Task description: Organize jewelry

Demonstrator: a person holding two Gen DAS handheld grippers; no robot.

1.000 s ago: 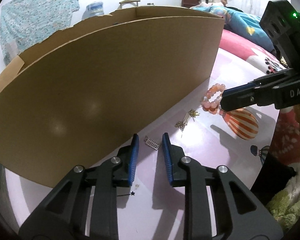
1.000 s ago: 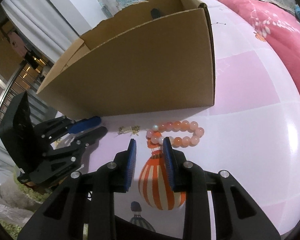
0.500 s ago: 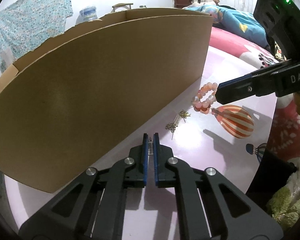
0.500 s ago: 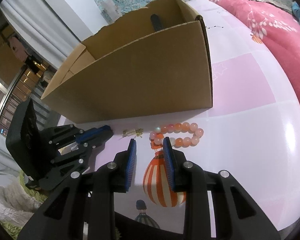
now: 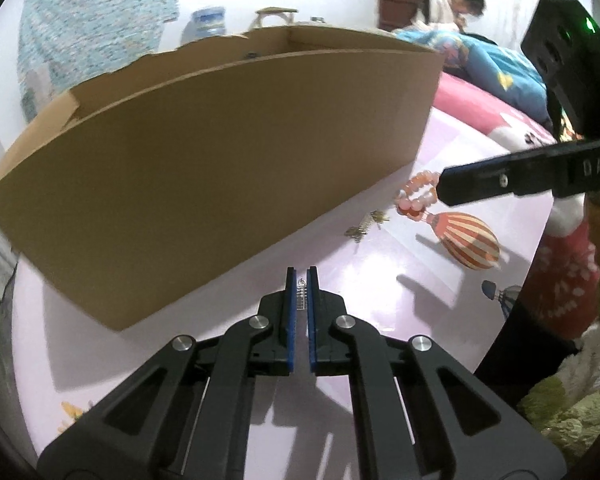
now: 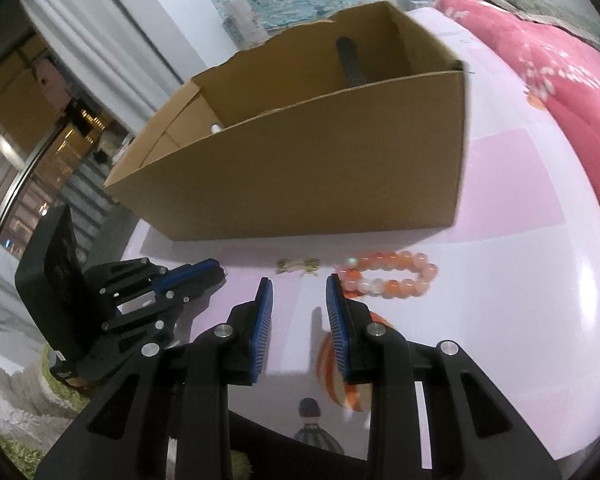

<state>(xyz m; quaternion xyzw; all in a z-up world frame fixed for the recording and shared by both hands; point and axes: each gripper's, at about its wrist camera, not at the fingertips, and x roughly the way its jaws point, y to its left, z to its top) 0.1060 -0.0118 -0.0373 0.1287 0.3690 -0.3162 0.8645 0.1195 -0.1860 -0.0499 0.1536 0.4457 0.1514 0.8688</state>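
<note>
My left gripper (image 5: 301, 276) is shut on a small silver jewelry piece (image 5: 301, 294), held just above the pink sheet in front of the open cardboard box (image 5: 220, 160). A gold ornament (image 5: 366, 224) and a peach bead bracelet (image 5: 416, 196) lie on the sheet by the box's near wall. In the right wrist view my right gripper (image 6: 299, 282) stands open with nothing between its fingers, just short of the gold ornament (image 6: 298, 265), with the bracelet (image 6: 388, 276) at its right fingertip. The left gripper (image 6: 212, 270) shows at the left there.
The box (image 6: 300, 184) holds a dark object (image 6: 350, 62) against its far wall. A striped balloon print (image 5: 468, 240) marks the sheet. A pink quilt (image 6: 560, 80) lies to the right. A person (image 5: 456, 4) sits far behind.
The left jaws closed on the silver piece, which lay between them on the sheet, and now hold it slightly raised. The right gripper stays open near the bracelet.
</note>
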